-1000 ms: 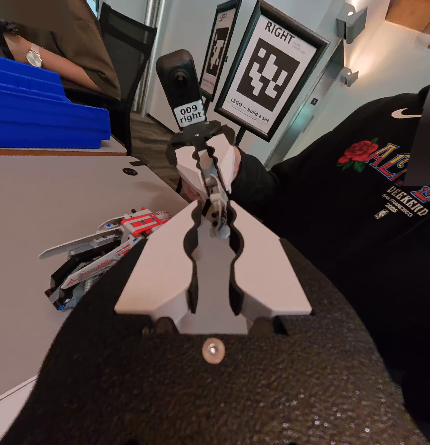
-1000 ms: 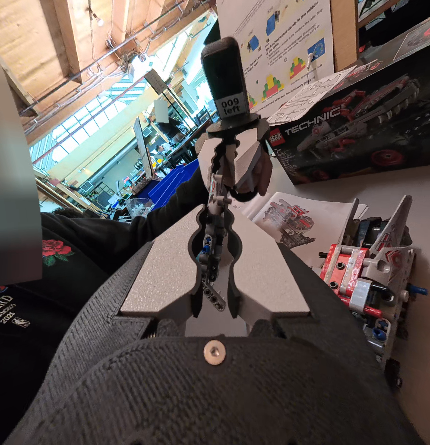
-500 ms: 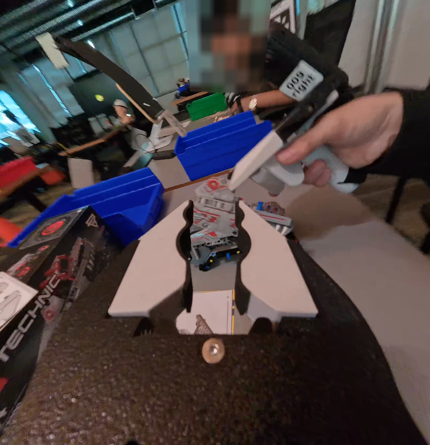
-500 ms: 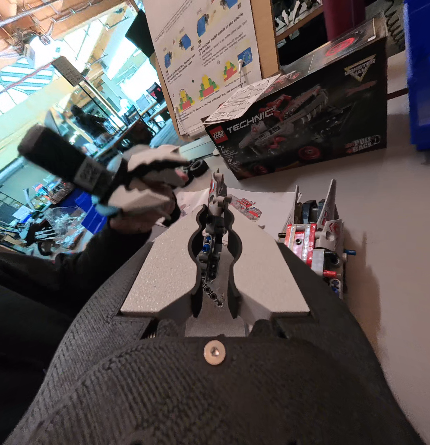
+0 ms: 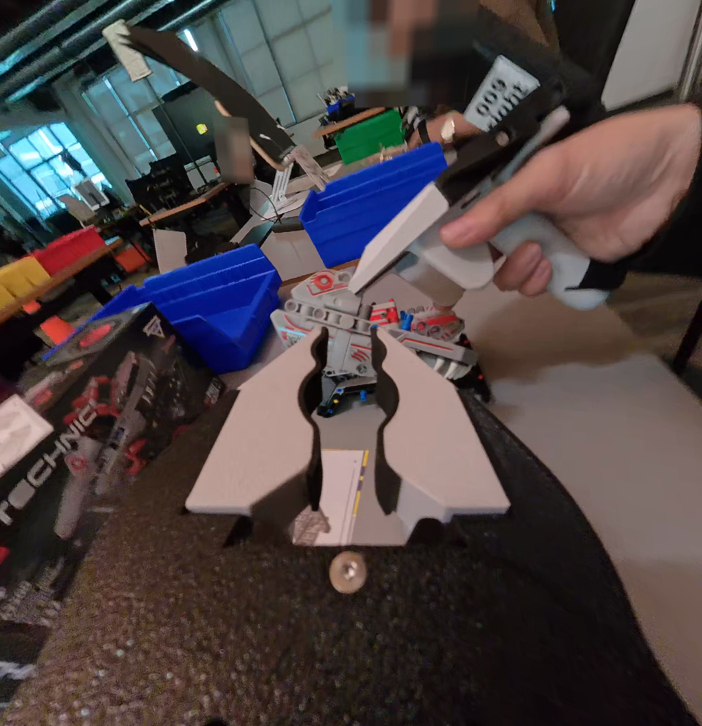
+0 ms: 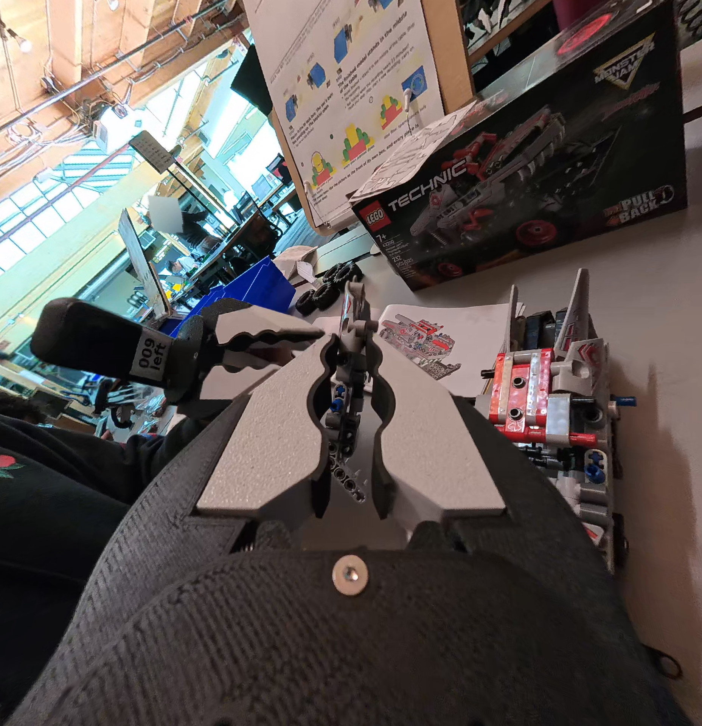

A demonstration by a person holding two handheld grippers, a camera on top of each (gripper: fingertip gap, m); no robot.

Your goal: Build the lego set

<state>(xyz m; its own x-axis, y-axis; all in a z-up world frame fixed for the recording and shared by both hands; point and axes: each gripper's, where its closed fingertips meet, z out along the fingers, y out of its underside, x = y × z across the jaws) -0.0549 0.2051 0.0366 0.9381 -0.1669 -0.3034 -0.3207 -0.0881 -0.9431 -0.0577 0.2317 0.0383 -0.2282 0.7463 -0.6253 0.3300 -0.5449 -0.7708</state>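
Note:
My right gripper (image 6: pixel 353 347) is shut on a small grey Lego sub-assembly (image 6: pixel 351 377) with blue pins, held above the table. My left gripper (image 5: pixel 348 340) is slightly open with nothing between its jaws. It points at the partly built grey and red Lego truck (image 5: pixel 361 326) on the table. The truck also shows in the right wrist view (image 6: pixel 538 396), just right of my right gripper. The left gripper shows there too (image 6: pixel 318 336), with its tips close beside the held piece. In the left wrist view a hand holds the right gripper (image 5: pixel 361 281) over the truck.
The black set box (image 5: pixel 86 412) lies at the left and also shows at the back in the right wrist view (image 6: pixel 538 176). The instruction booklet (image 6: pixel 440 326) lies open near the truck. Blue bins (image 5: pixel 223 310) stand behind, and black tyres (image 6: pixel 329 286) lie near the box.
My left gripper has let go of the sub-assembly and swung away to face the table and truck. My right gripper has kept the piece and lowered beside the truck.

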